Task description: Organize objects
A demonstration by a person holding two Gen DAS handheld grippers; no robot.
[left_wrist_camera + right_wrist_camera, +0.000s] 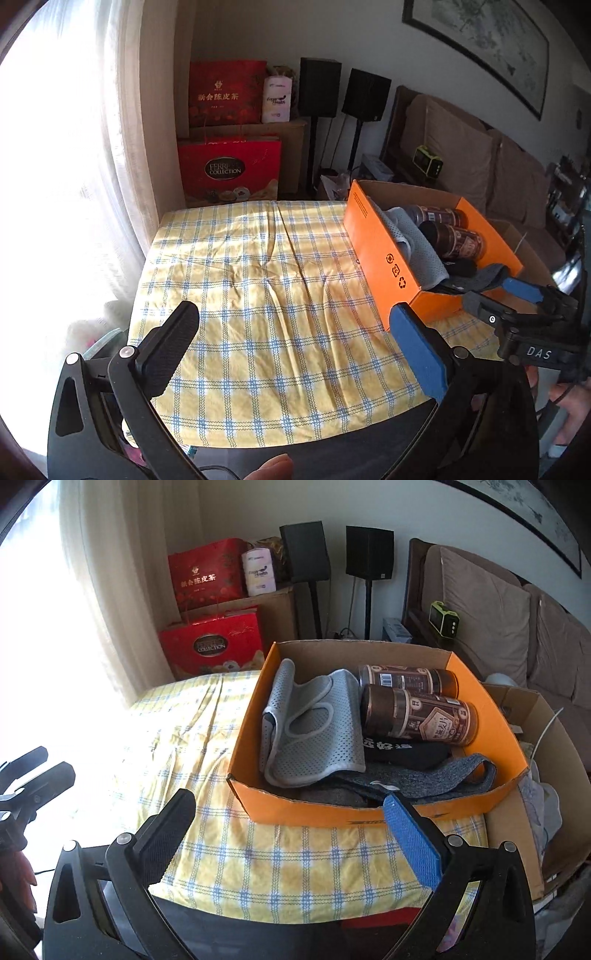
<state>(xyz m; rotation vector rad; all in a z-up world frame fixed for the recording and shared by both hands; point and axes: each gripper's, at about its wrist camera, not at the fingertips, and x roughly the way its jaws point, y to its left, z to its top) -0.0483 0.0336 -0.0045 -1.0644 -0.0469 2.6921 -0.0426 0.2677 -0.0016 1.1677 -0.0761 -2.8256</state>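
Orange cardboard box (369, 814) sits on the yellow-checked tablecloth (258, 295), holding two brown canisters (417, 716), a grey mesh brace (314, 731) and grey fabric. Left gripper (295, 339) and right gripper (291, 830) are both spread, holding nothing.

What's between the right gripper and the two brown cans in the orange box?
The orange box's near wall and the dark grey cloth draped just behind it lie between the open right gripper and the brown cans. A black item lies directly in front of the cans.
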